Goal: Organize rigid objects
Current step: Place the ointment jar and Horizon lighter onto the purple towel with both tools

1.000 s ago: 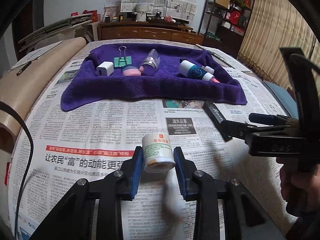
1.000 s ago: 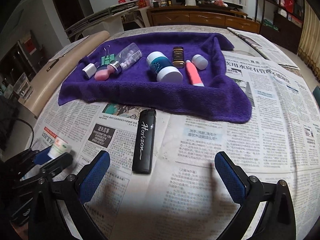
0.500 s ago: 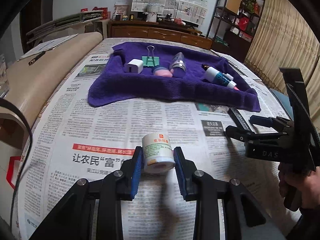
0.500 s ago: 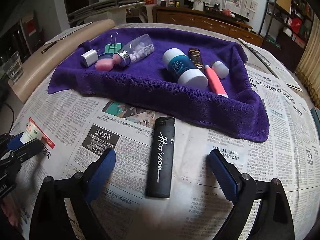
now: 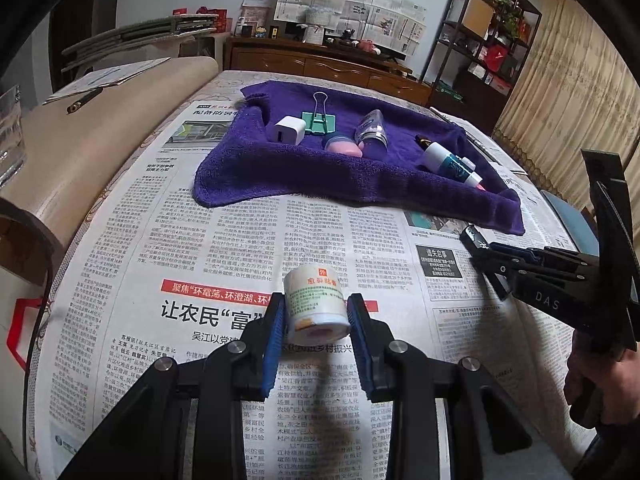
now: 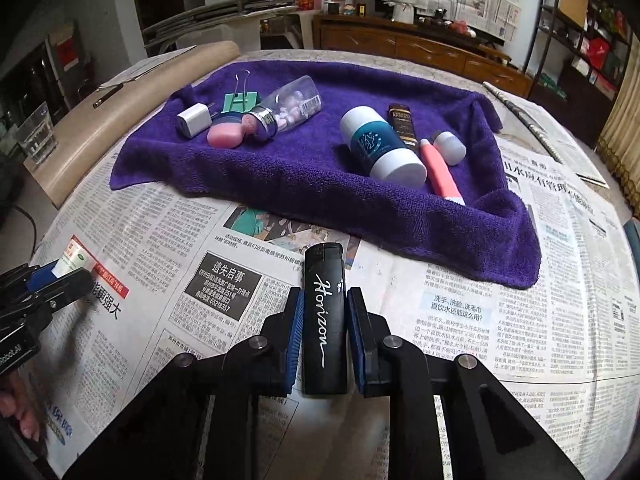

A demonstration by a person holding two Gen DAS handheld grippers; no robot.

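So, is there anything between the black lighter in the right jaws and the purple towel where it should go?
Nothing visible blocks it. The right gripper is closed on the black lighter, and only flat newspaper lies between it and the near edge of the purple towel. The towel's middle front area looks free.

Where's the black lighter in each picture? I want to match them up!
Left wrist view: the lighter peeks out at the right edge, mostly hidden behind the right gripper.
Right wrist view: the lighter is bottom centre, between the right gripper's blue pads.
Shared landmark: the purple towel, just beyond the lighter in both.
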